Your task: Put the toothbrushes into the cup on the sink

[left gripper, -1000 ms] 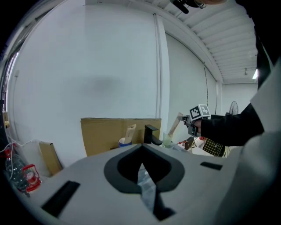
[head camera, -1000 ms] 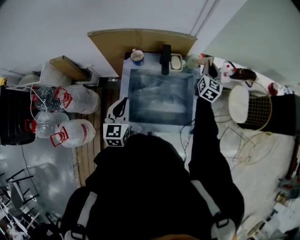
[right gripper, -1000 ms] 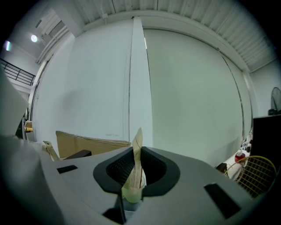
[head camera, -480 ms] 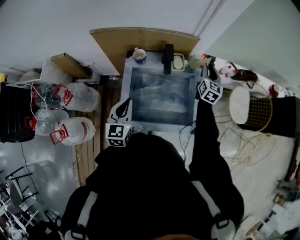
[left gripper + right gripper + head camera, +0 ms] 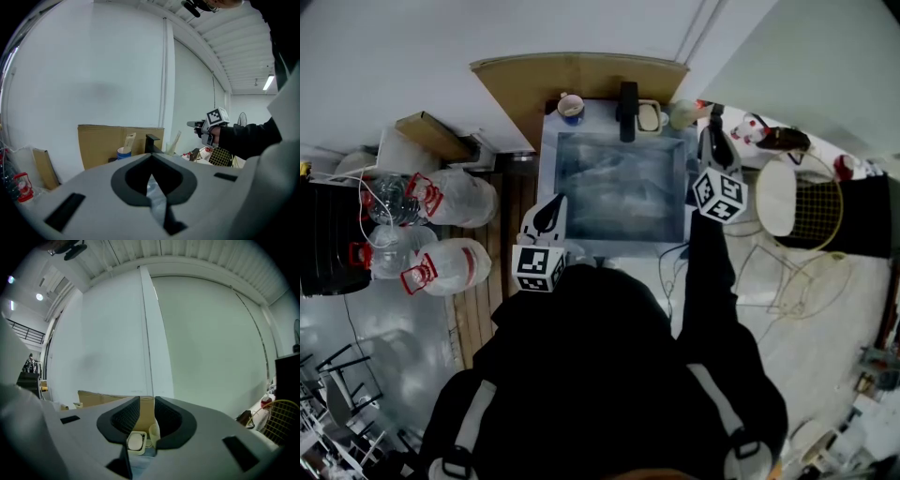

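Black sleeves and torso of the person (image 5: 609,375) are filling the space in front of the sink (image 5: 619,192), the landmark for everything else here. Behind the sink a cardboard sheet (image 5: 581,80) is leaning against the wall, probably shielding it from splashes, and left of the sink water jugs (image 5: 450,199) are sitting on the floor, out of the working path. The right gripper (image 5: 147,405) is hovering over the sink's right rim and pointing at its back right corner; its jaws are standing a little apart with nothing between them, only the cardboard and the back-rim things showing through the gap, so it is looking lined up to work at that corner. The left gripper (image 5: 150,168) is hanging at the sink's near left corner with its jaws pressed together on nothing, seemingly parked there so as not to be crossing the other arm. On the sink's back rim a black faucet (image 5: 628,111) is standing at the middle, a blue cup (image 5: 571,108) left of it, a white dish (image 5: 649,118) and a pale cup (image 5: 682,114) right of it. A pale stick (image 5: 129,140) is poking out of the blue cup and a slimmer stick (image 5: 176,138) is leaning out of the pale cup; these are probably the toothbrushes, though they are showing too small to be sure
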`<state>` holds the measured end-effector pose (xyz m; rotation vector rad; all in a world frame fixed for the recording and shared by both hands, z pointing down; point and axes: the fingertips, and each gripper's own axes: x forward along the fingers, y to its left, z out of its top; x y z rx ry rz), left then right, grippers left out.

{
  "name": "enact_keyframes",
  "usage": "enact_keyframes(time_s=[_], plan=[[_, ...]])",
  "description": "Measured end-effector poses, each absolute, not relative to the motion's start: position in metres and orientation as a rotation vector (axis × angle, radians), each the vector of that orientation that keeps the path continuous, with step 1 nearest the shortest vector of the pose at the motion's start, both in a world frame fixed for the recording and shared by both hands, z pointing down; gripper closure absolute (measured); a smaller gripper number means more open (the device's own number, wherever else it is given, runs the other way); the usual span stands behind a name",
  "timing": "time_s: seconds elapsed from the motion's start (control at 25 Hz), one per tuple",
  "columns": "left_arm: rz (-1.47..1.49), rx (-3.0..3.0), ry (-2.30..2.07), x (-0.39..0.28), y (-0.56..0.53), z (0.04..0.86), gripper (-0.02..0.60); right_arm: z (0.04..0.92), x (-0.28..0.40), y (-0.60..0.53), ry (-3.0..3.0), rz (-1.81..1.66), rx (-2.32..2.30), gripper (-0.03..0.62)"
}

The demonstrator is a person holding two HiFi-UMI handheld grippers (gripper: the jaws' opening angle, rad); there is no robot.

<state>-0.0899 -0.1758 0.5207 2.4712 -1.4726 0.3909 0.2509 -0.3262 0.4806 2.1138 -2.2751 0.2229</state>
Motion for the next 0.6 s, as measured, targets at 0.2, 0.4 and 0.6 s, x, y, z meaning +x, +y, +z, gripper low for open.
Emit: enact_keyframes(time_s=[0.2, 0.4, 0.6], plan=[[0.357, 2.511, -1.442, -0.081, -0.173, 0.513, 0.580, 0.470, 0.232, -0.294, -2.335, 0.203, 2.082, 0.508], [0.321, 2.535, -1.420, -0.076, -0.169, 0.506, 0.580, 0.474, 0.217, -0.262, -2.351, 0.216, 2.067, 0.574], [0.295, 2.553, -1.419, -0.075, -0.170, 0.503, 0.580, 0.475, 0.192, -0.229, -2.434, 0.241, 1.980, 0.591]])
